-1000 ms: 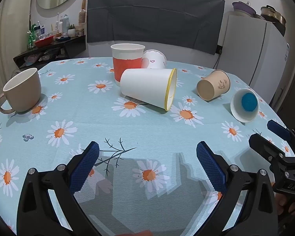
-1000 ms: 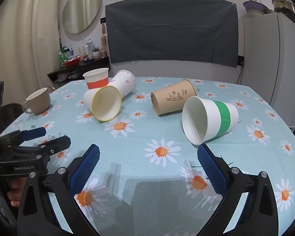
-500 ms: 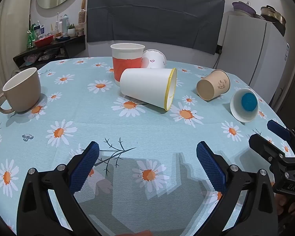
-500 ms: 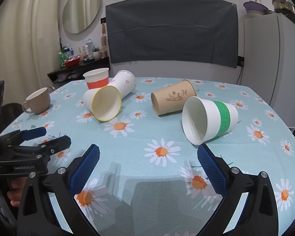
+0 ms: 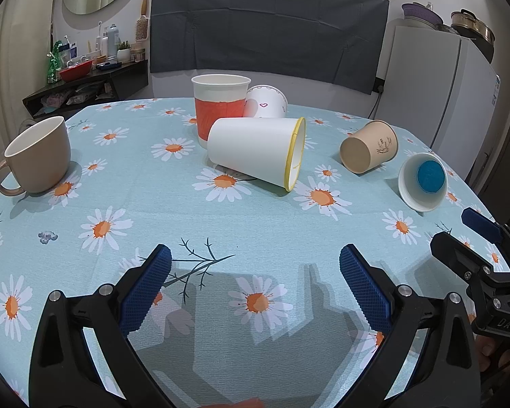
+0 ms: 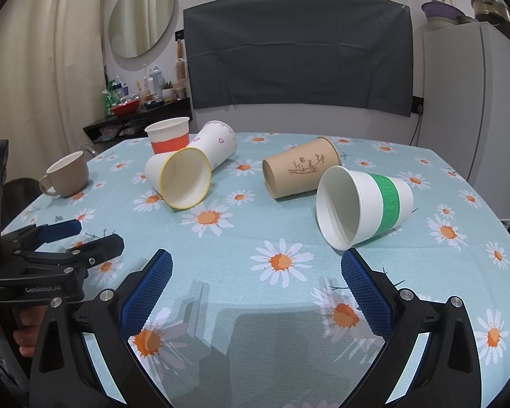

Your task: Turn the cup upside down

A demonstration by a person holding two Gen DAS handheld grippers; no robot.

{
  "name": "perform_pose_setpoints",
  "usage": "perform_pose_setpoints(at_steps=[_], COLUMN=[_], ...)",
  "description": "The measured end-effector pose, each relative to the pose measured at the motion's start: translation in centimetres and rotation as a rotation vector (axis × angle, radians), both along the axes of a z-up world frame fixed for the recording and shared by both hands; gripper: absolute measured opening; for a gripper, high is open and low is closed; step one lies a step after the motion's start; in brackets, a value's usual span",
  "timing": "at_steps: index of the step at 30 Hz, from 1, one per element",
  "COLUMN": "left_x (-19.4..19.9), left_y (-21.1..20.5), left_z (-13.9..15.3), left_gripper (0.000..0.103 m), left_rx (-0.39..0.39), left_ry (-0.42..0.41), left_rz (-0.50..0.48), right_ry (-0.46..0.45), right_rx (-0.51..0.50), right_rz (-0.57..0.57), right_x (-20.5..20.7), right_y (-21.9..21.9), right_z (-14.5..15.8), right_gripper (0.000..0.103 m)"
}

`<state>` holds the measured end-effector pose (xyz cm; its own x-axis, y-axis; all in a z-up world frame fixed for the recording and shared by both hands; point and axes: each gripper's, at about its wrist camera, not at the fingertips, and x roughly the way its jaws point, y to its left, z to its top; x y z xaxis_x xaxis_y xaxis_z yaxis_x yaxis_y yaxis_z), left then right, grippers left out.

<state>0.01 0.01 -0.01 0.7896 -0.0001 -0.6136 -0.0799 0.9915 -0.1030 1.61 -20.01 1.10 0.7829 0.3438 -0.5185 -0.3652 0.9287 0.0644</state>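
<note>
Several paper cups are on the daisy tablecloth. A white cup with a yellow rim (image 5: 255,151) (image 6: 182,182) lies on its side mid-table. An orange-banded cup (image 5: 220,108) (image 6: 169,139) stands upright behind it. A heart-print cup (image 5: 265,102) (image 6: 217,144), a brown cup (image 5: 369,151) (image 6: 301,171) and a green-banded cup (image 5: 423,182) (image 6: 363,205) lie on their sides. My left gripper (image 5: 255,272) is open and empty near the front edge; it also shows in the right wrist view (image 6: 85,234). My right gripper (image 6: 256,272) is open and empty; it also shows in the left wrist view (image 5: 459,231).
A beige ceramic mug (image 5: 37,156) (image 6: 66,173) stands upright at the table's left. A white fridge (image 5: 435,81) stands at the right, a dark shelf with bottles (image 5: 85,78) at the back left. The round table's edge (image 6: 493,204) curves close on the right.
</note>
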Motion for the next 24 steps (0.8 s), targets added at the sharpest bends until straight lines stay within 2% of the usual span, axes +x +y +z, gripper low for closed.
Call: perform_pose_setpoints(at_steps=[24], left_x=[0.25], left_y=[0.06], left_z=[-0.68], left_gripper=[0.097], left_rx=[-0.001], left_ry=[0.002], left_rz=[-0.002], right_ry=[0.000], right_rx=[0.003], right_rz=[-0.001], right_x=[0.02], right_y=[0.13], right_z=[-0.09], right_gripper=[0.095])
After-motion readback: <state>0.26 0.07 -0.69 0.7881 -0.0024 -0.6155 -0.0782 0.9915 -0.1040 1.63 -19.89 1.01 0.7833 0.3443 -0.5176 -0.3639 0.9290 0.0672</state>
